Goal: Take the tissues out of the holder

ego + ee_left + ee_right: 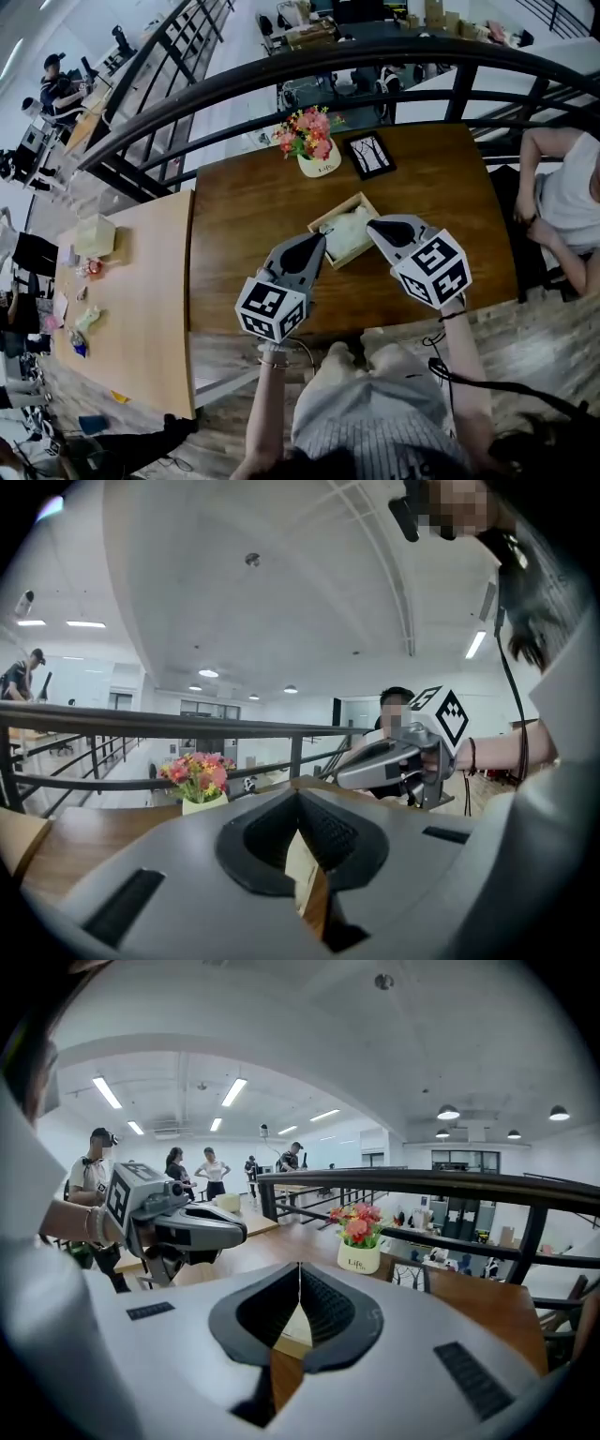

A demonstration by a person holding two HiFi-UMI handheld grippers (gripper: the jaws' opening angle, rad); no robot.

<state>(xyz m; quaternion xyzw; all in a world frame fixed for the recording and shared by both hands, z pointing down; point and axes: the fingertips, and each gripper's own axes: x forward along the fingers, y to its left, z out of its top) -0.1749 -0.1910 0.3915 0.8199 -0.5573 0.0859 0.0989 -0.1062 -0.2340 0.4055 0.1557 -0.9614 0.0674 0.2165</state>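
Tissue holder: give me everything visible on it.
The tissue holder is a shallow, open-topped rectangular tray, light wood by its look, lying flat and askew on the dark table. Pale tissues fill it. The left tool and right tool point at it from either side, both shut; contact cannot be told.

The left gripper (pixel 320 241) and right gripper (pixel 374 226) are grey teardrop shells with black ribbed jaws, each bearing a white cube (pixel 272 307) with black square markers. A black cable (pixel 469 382) trails from the right one. The person wears a pale striped top (pixel 375 412) and a dark wrist band (pixel 453 315).
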